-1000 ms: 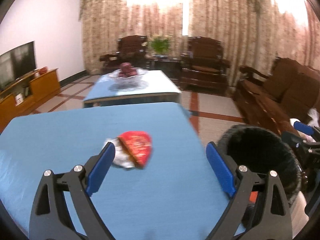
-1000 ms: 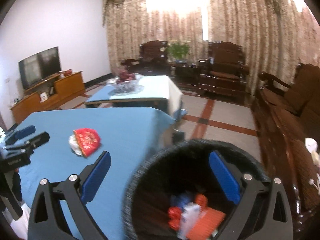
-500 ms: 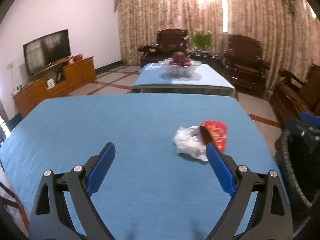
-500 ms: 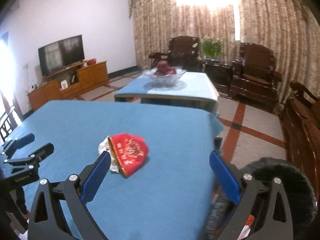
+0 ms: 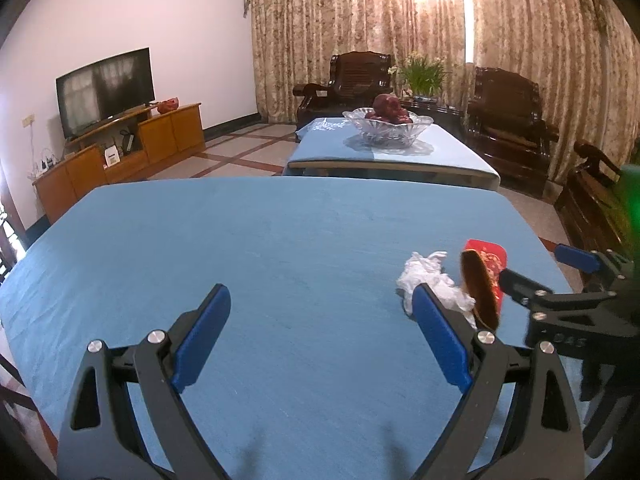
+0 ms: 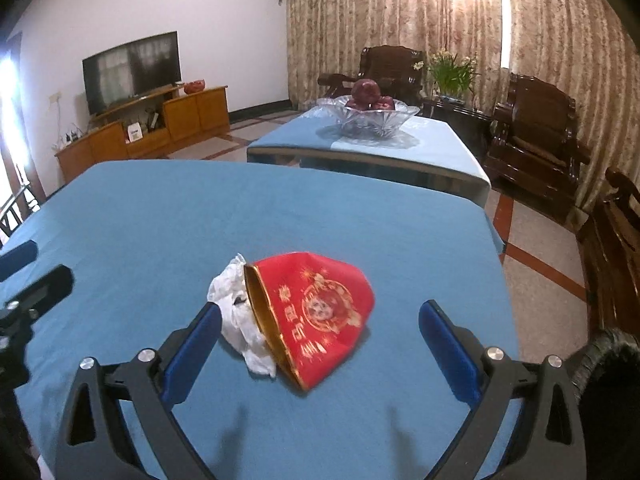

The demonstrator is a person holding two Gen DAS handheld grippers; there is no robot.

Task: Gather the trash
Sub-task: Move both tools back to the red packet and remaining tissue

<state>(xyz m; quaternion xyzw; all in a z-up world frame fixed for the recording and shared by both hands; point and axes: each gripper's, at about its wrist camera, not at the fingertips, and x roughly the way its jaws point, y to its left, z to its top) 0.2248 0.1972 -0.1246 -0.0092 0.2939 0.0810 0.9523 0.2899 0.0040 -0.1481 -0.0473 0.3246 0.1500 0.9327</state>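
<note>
Blue-clothed table (image 6: 160,216) bearing 2 uncollected scraps, red packet (image 6: 320,312) touching crumpled tissue (image 6: 236,316); right gripper (image 6: 320,344) spread before both, left gripper (image 5: 320,336) spread beside, bin (image 6: 608,396) beyond.

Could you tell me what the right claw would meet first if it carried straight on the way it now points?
Most likely the red paper bag, which lies on the blue tablecloth between the open fingers of the right claw, with the crumpled white tissue touching its left side. Depth is uncertain; it may meet the cloth first.

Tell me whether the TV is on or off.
Off, as far as visible: the TV screen is dark, showing only faint reflections of the room, with no lit picture.
</note>
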